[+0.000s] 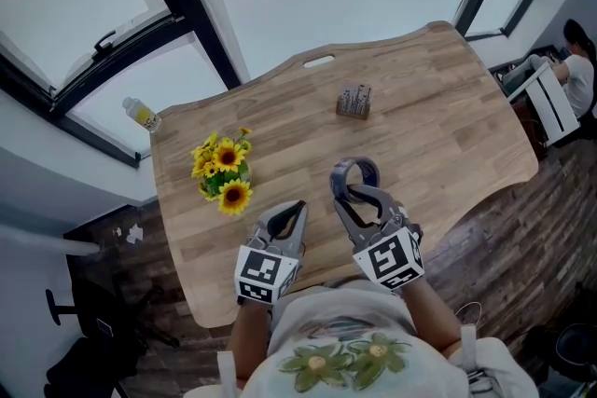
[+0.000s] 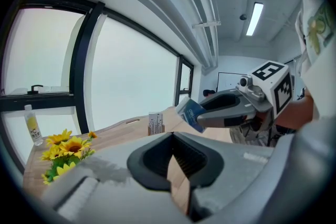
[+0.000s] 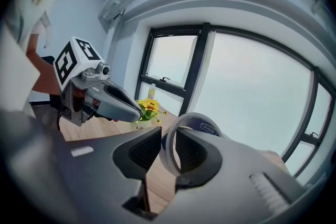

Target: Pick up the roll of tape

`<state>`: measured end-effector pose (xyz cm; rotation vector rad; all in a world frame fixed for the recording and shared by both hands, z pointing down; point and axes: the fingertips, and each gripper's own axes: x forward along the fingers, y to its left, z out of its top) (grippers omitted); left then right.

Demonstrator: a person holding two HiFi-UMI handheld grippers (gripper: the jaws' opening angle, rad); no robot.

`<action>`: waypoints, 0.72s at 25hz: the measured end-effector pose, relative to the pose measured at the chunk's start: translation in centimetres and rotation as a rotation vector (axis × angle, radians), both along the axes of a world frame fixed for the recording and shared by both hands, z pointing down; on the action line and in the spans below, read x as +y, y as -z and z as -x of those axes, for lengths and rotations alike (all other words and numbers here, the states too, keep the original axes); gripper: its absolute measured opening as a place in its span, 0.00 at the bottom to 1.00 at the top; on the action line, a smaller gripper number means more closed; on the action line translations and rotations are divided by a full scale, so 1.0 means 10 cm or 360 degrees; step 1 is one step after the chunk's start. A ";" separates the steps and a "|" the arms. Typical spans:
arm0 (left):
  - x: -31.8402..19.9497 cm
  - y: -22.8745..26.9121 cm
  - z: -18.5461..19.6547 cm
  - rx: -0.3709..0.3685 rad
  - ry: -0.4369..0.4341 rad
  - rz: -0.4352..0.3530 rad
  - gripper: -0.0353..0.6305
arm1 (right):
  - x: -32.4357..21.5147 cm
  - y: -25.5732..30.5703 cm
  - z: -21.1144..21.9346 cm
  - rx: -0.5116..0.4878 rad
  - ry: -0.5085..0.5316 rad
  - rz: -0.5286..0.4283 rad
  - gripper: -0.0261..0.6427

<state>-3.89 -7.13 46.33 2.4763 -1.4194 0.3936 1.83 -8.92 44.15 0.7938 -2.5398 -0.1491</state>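
Observation:
The roll of tape [image 1: 358, 171] is a grey-blue ring with a printed label, held up off the wooden table [image 1: 448, 107]. My right gripper [image 1: 354, 194] is shut on it, one pad inside the ring and one outside. In the right gripper view the roll of tape [image 3: 203, 123] stands on edge between the jaws of my right gripper [image 3: 167, 147]. The left gripper view shows the roll of tape [image 2: 190, 113] at the tip of the right gripper [image 2: 202, 116]. My left gripper [image 1: 295, 212] hovers just left of it, shut and holding nothing.
A pot of sunflowers [image 1: 224, 172] stands on the table's left side. A small patterned box [image 1: 354, 101] sits near the back middle. A bottle [image 1: 142, 114] rests on the window ledge. A person [image 1: 574, 70] sits at the far right beyond the table.

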 end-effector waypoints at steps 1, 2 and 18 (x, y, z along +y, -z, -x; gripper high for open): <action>0.01 0.02 0.00 0.0004 0.0002 -0.0006 0.06 | 0.02 0.01 -0.02 -0.0017 -0.0008 0.0004 0.17; 0.02 0.03 -0.01 0.0010 0.0004 -0.0011 0.06 | 0.03 0.02 -0.03 -0.0028 -0.0014 0.0008 0.17; 0.17 0.08 -0.11 0.0050 -0.0011 -0.0025 0.06 | 0.34 -0.03 -0.05 -0.0091 0.0029 0.0096 0.13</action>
